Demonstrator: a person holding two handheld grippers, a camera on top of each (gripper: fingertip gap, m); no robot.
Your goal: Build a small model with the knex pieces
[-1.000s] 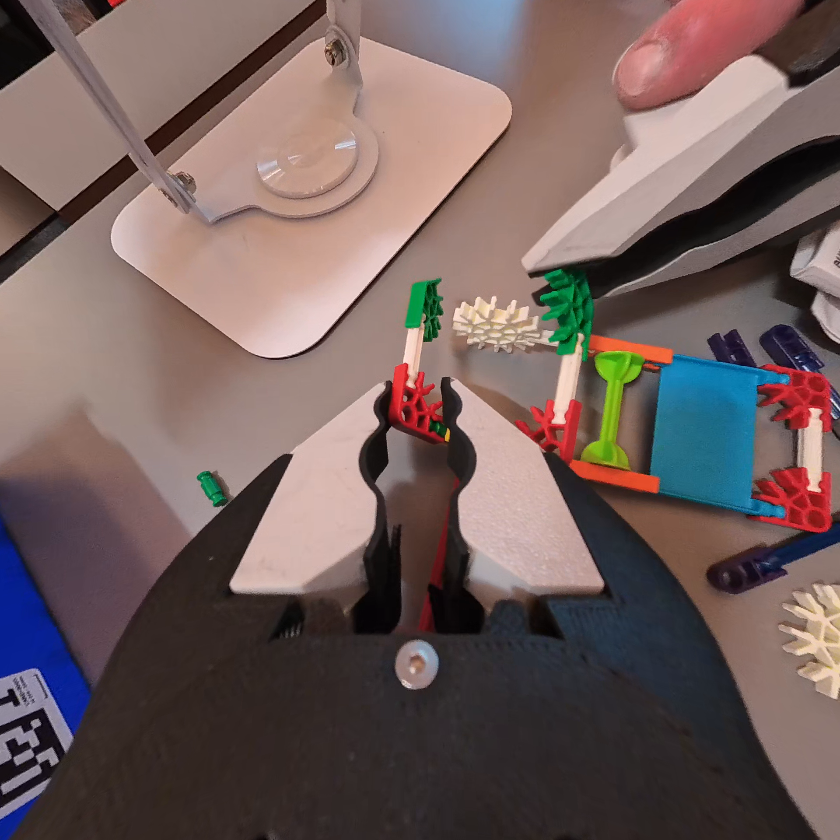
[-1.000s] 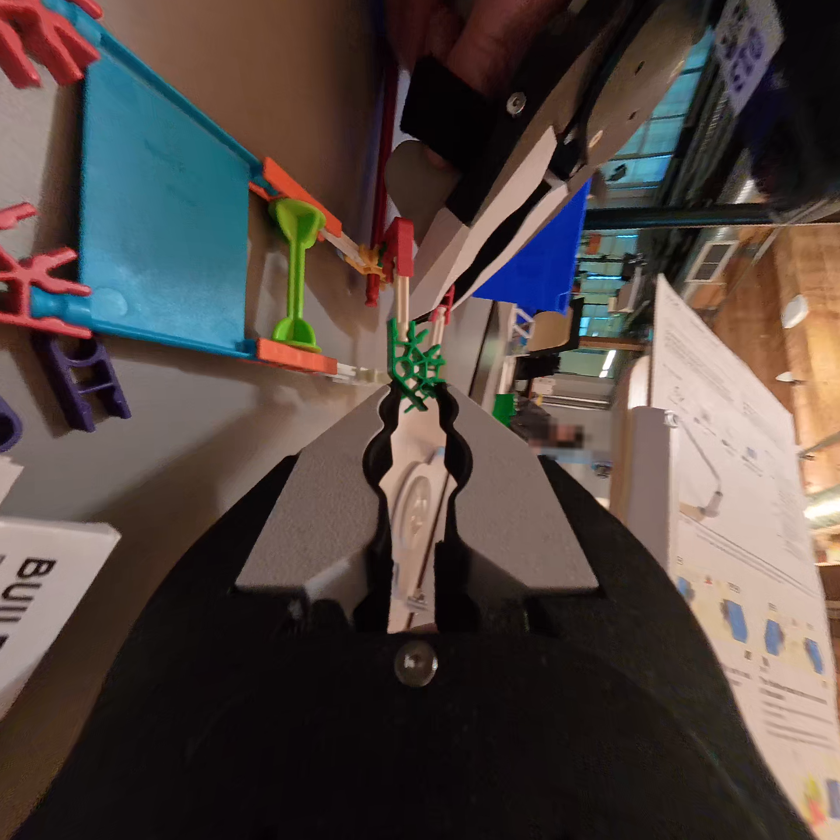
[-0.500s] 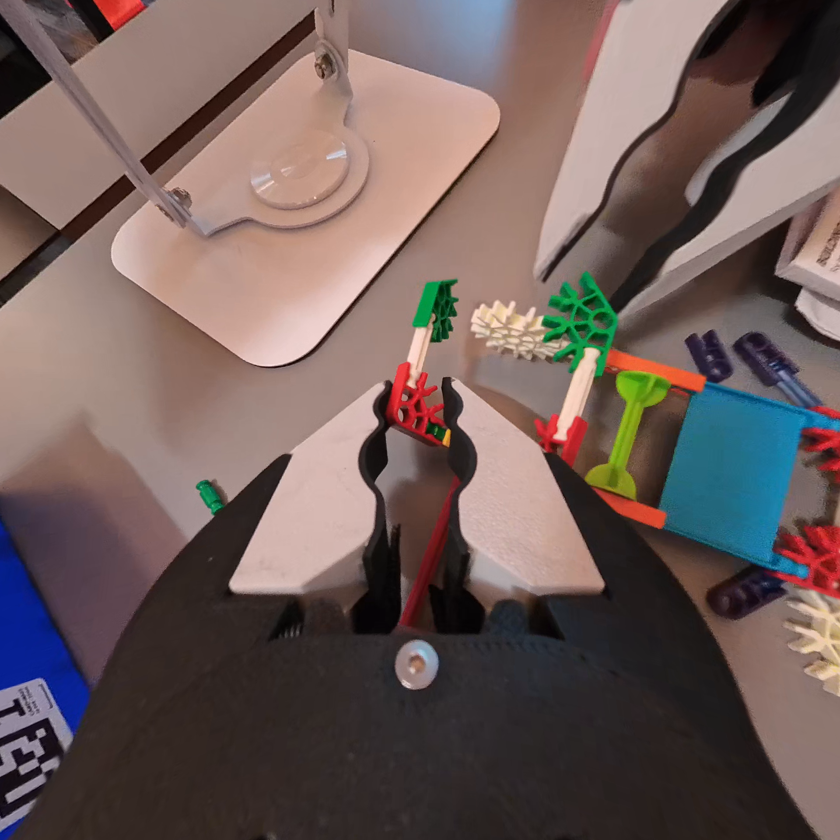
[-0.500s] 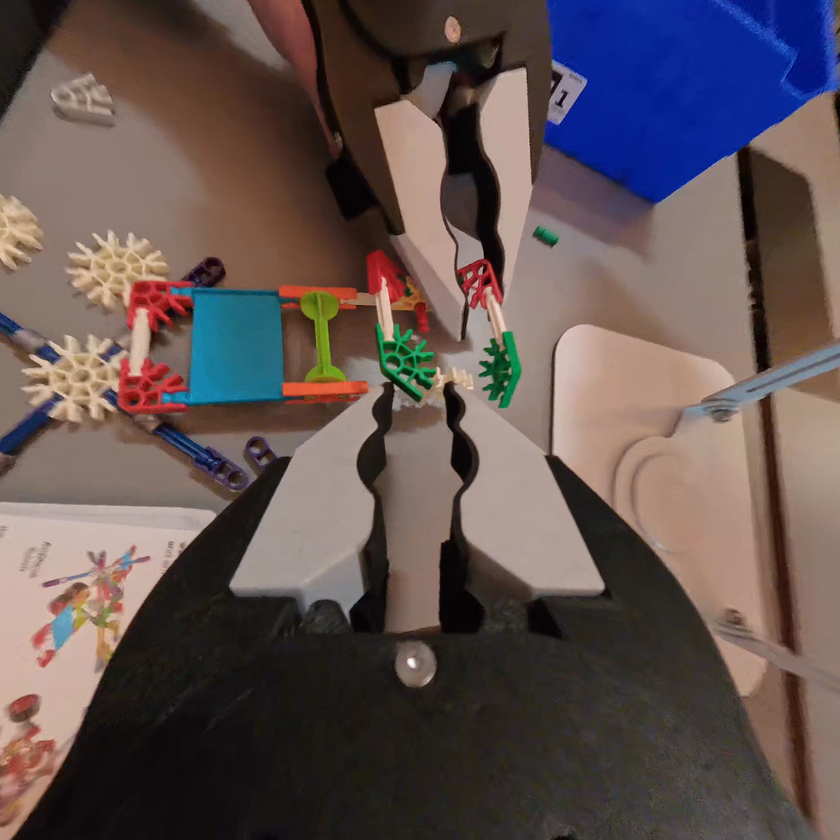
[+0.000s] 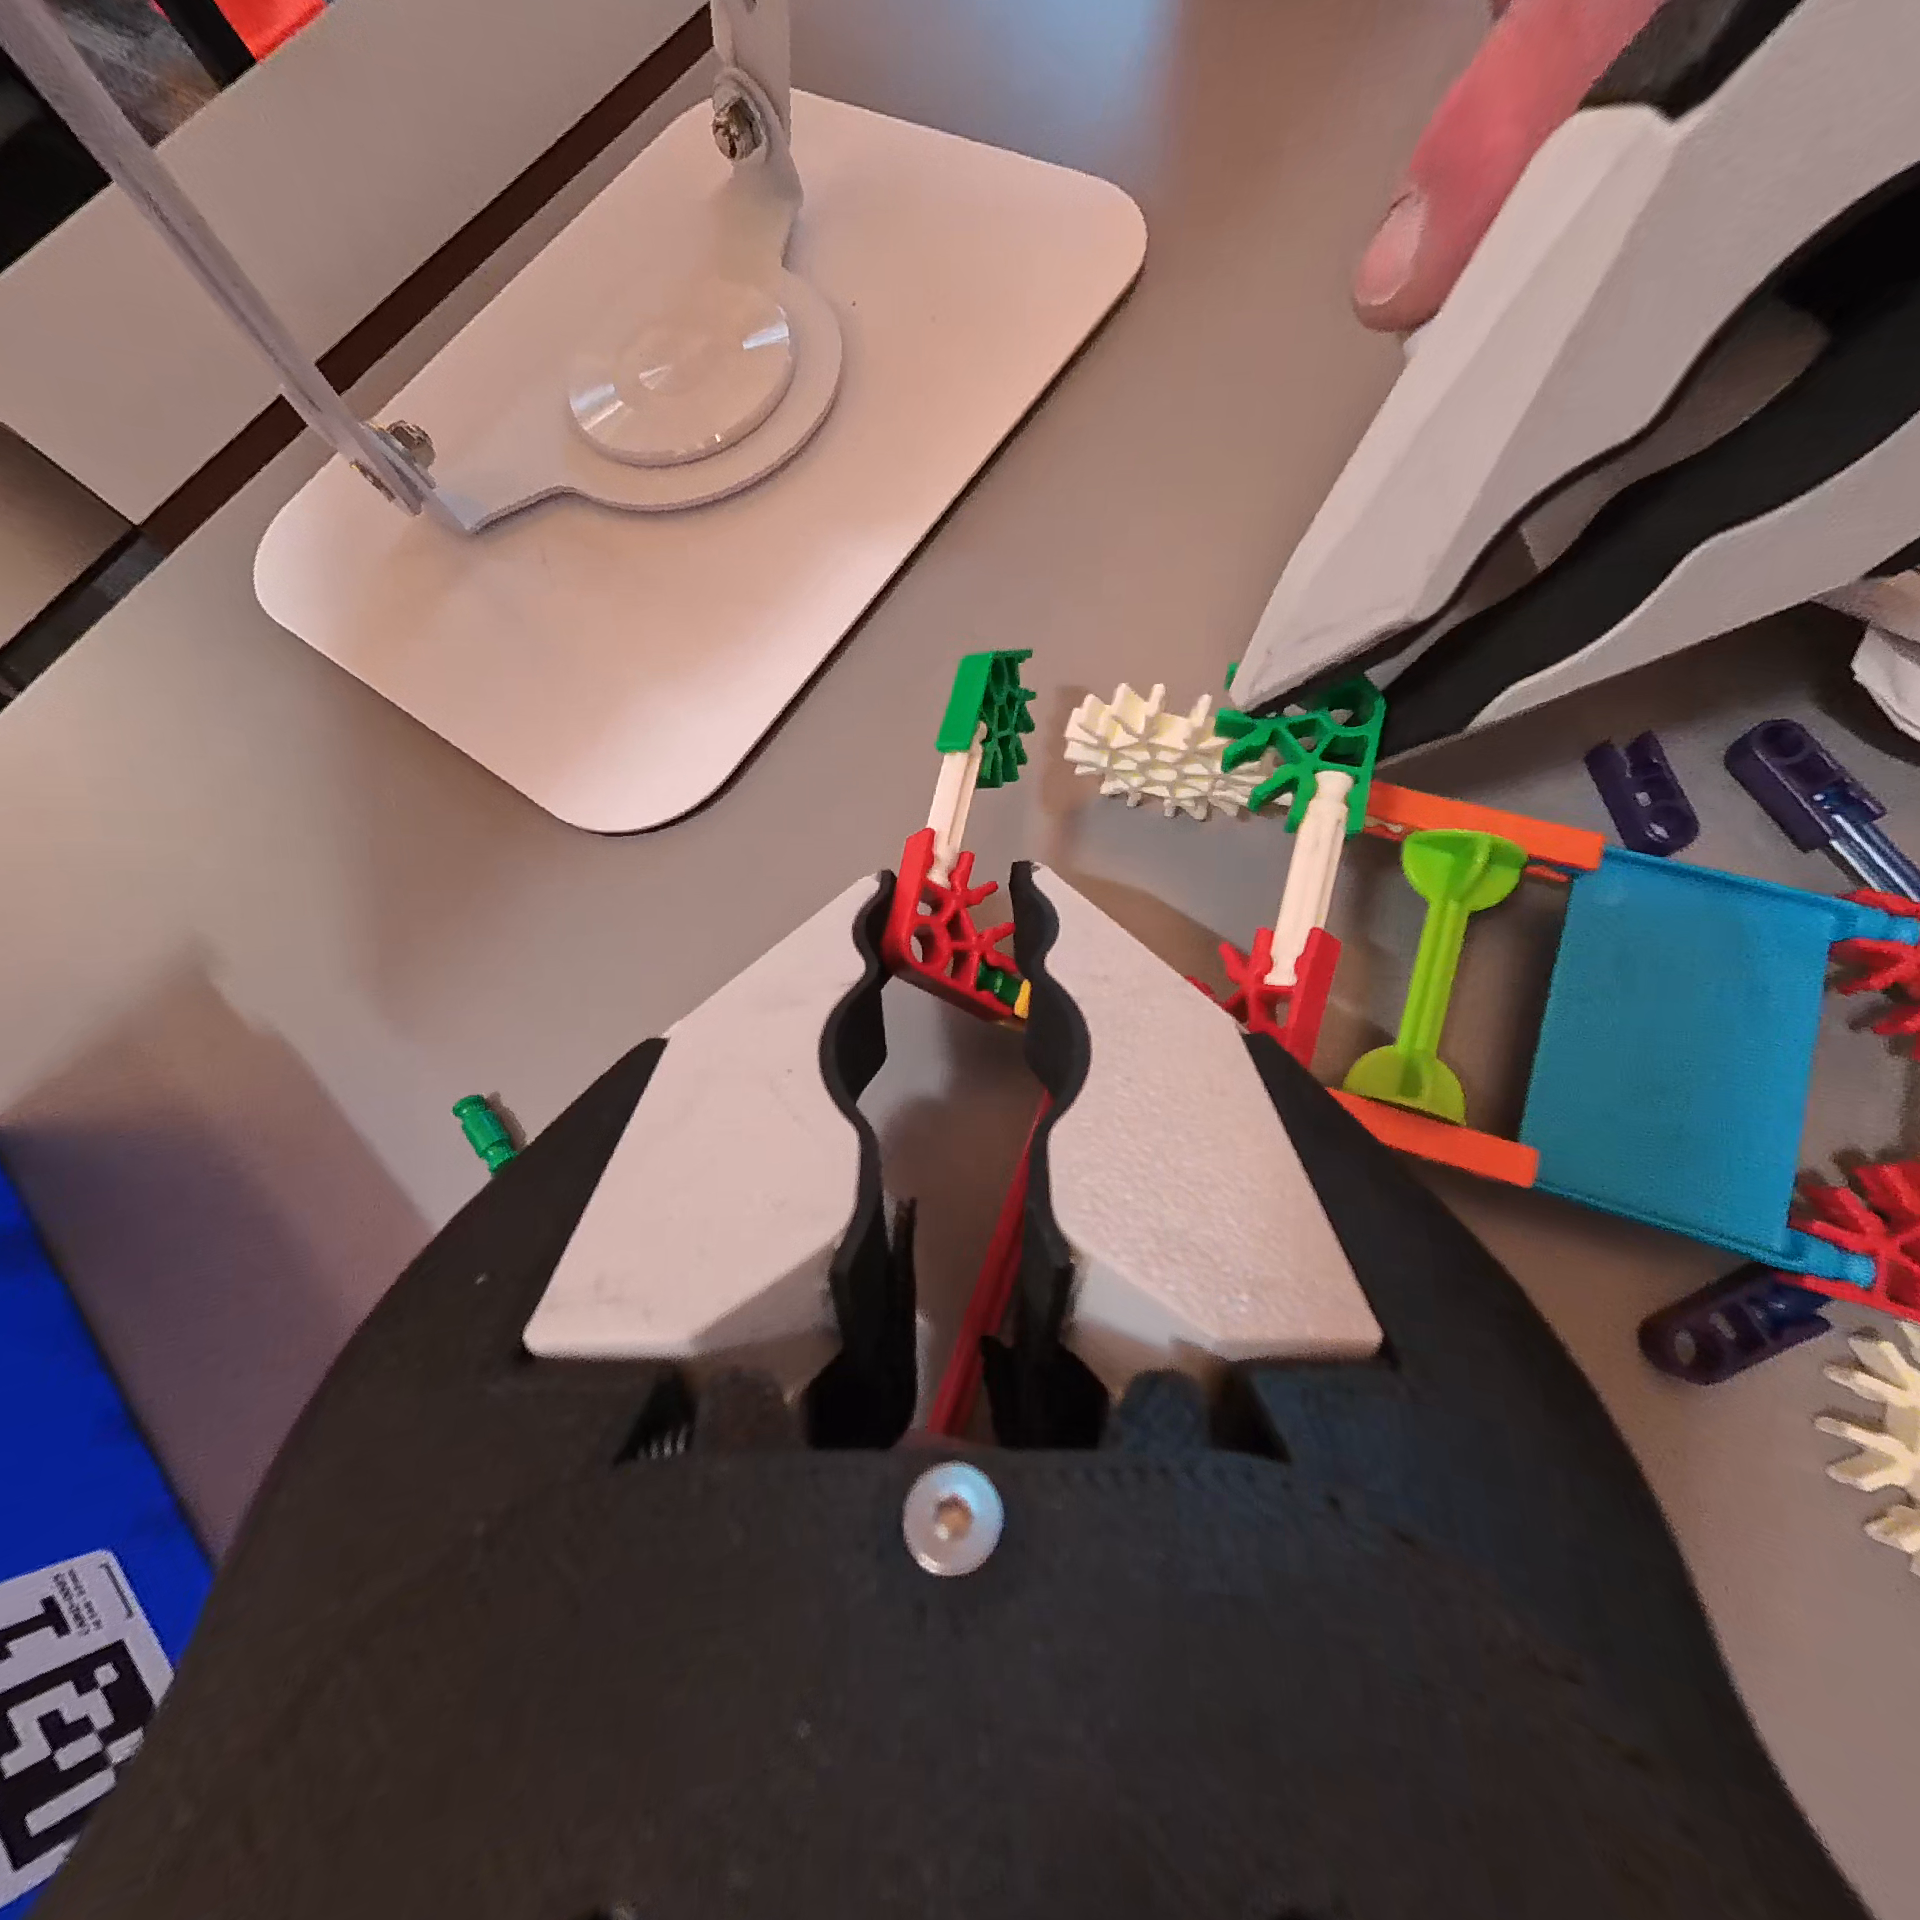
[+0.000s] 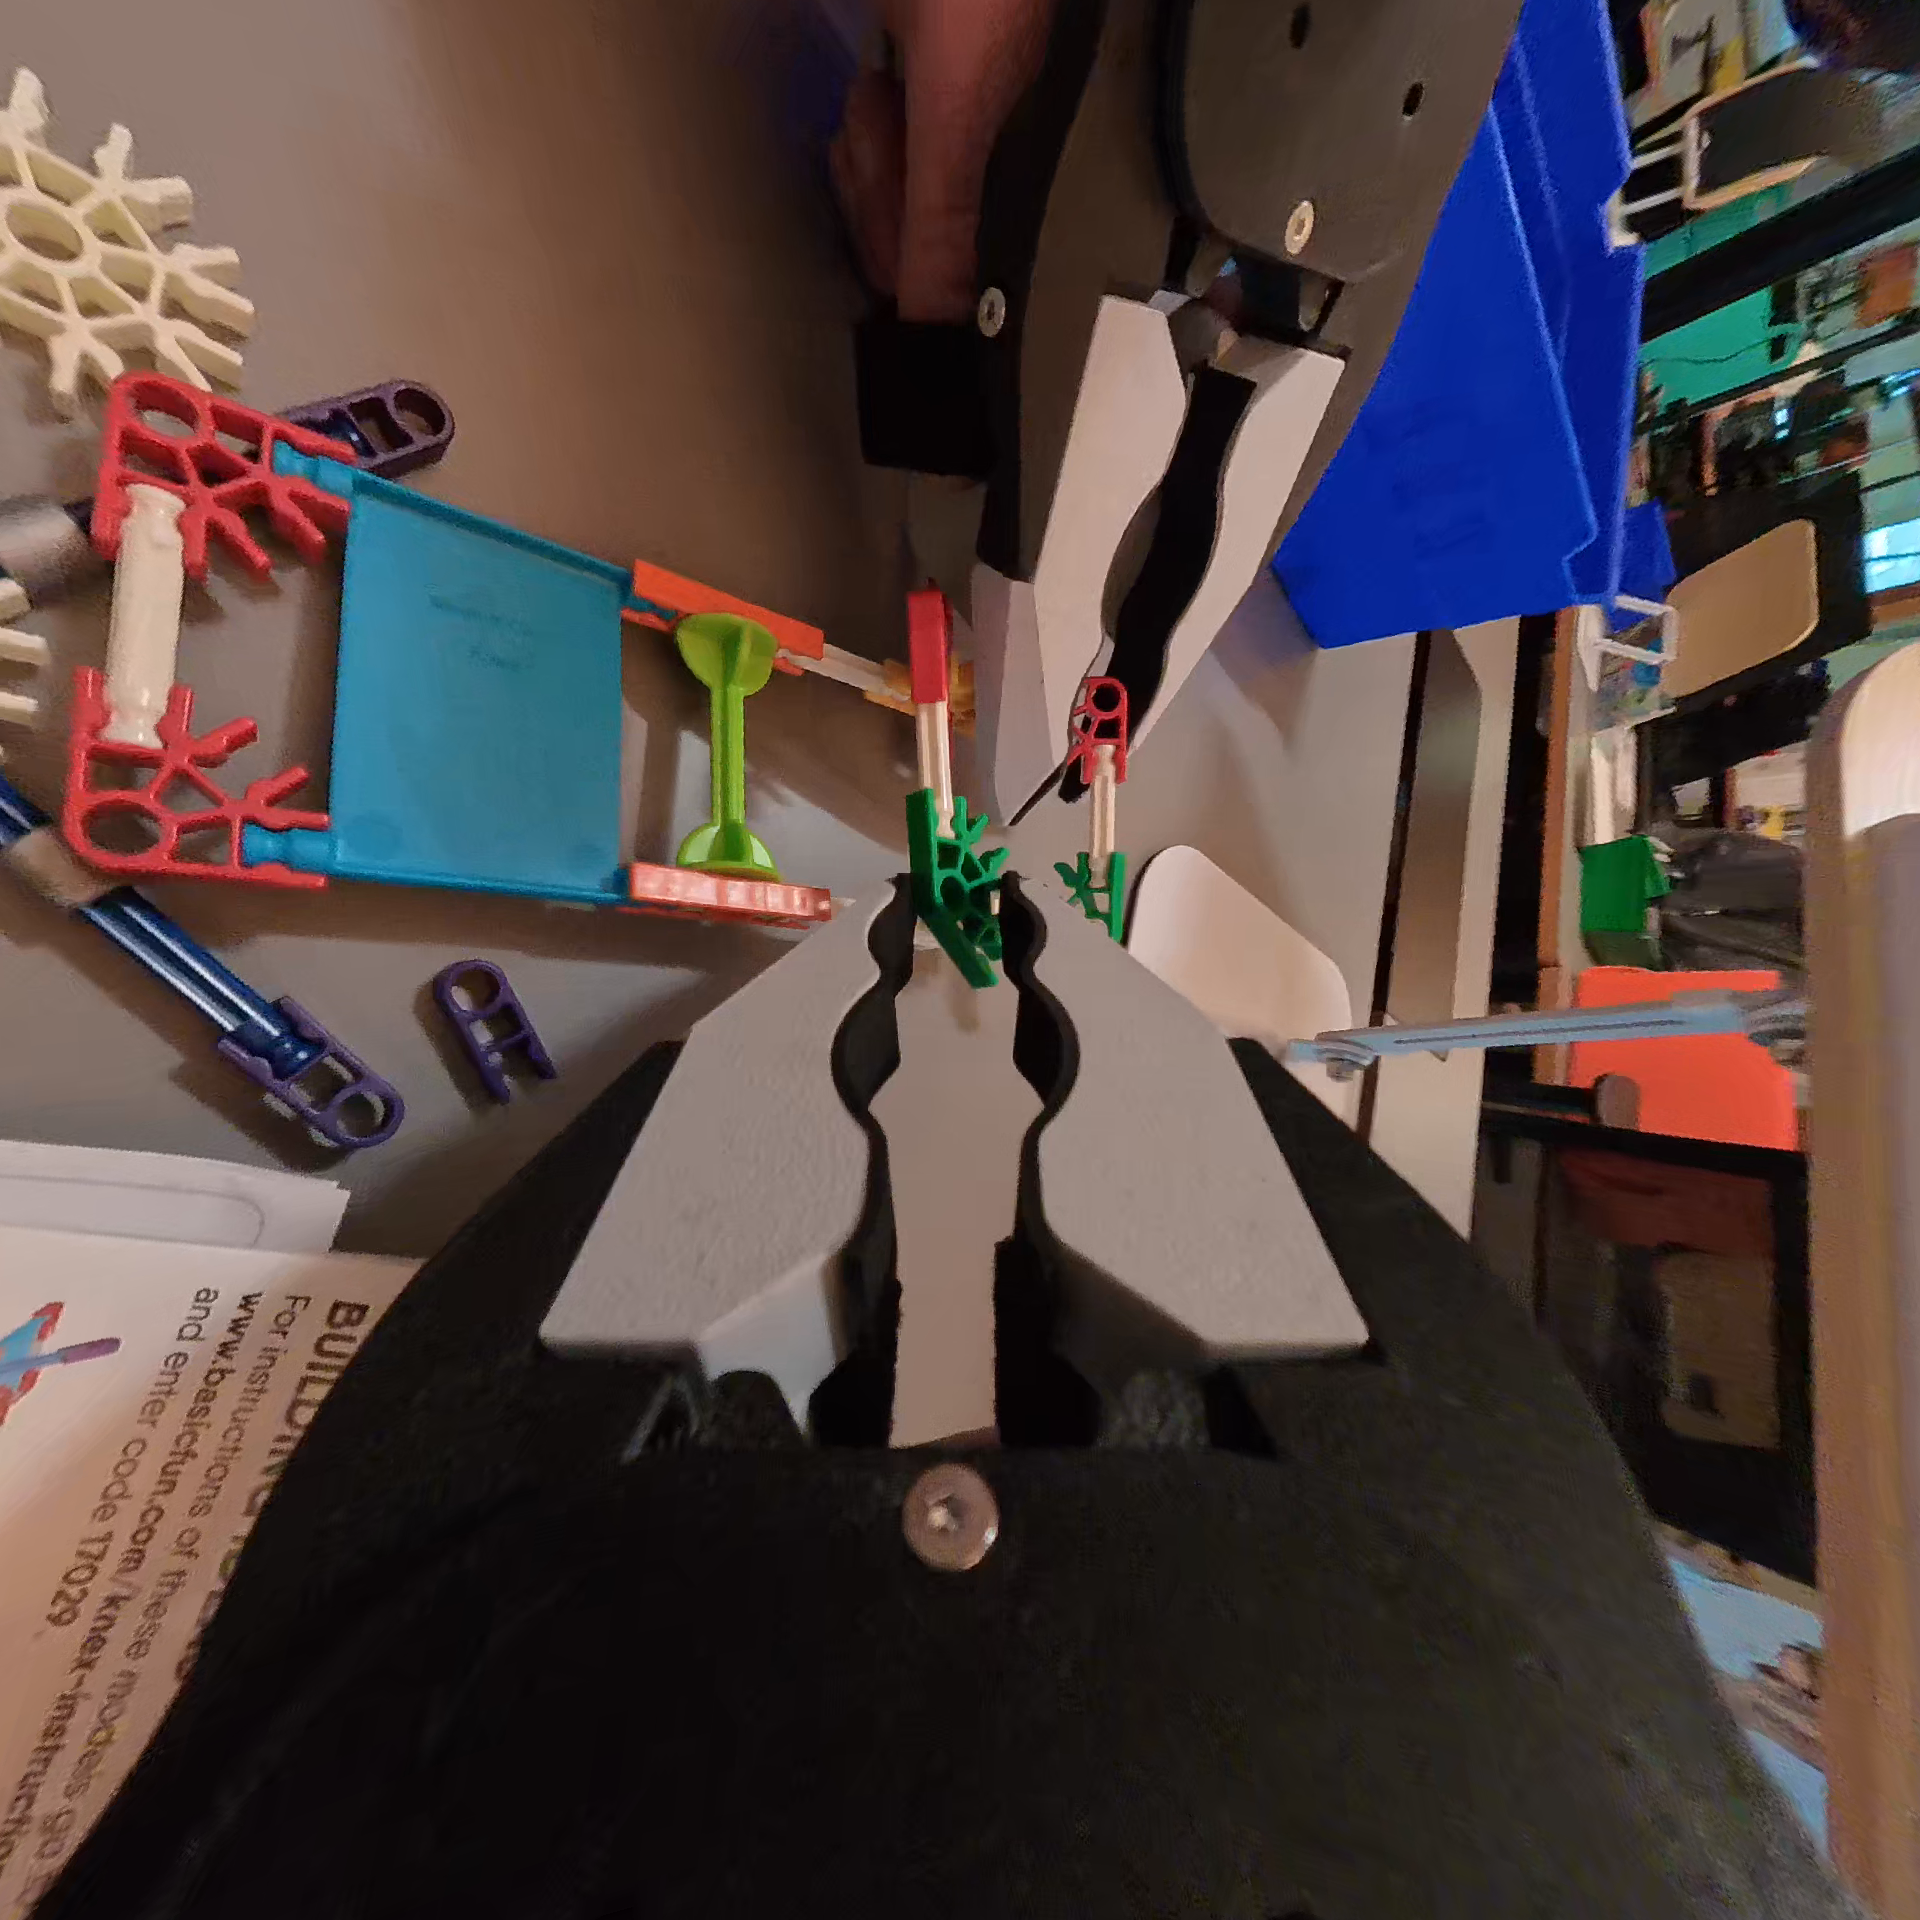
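At the tips of the left gripper [image 5: 951, 883], pinched a red connector [image 5: 945, 940] between narrow jaws, with a thin red rod [image 5: 987, 1247] trailing back through the gap toward the camera. Stood out from that connector along a short white rod [image 5: 954, 795], long axis pointing away and a touch right, capped by a green connector [image 5: 992, 717] whose free end touched nothing.

Just right of that cap, across a small gap, faced a white snowflake connector [image 5: 1153, 753] joined to a second green connector [image 5: 1309, 743]. Gripped that second green piece in the right gripper [image 6: 951, 883], jaws likewise narrow, reaching in from the far right with a fingertip [image 5: 1455, 187] resting on its shell. Tied onward through another white rod [image 5: 1311, 883] to a flat frame: orange rods [image 5: 1455, 821], lime spool [image 5: 1434, 966], teal panel [image 5: 1683, 1060], all lying on the grey table [image 5: 1195, 436].

To the near left, only a small green peg [image 5: 483, 1132] beside the jaw and a blue bin [image 5: 62, 1351] at the edge. Farther off, beyond the capped rod, lay the white base plate [image 5: 675, 582] of a stand, well apart, with bare tabletop between. Crowded on the right side instead: purple connectors [image 5: 1642, 795] near the frame.
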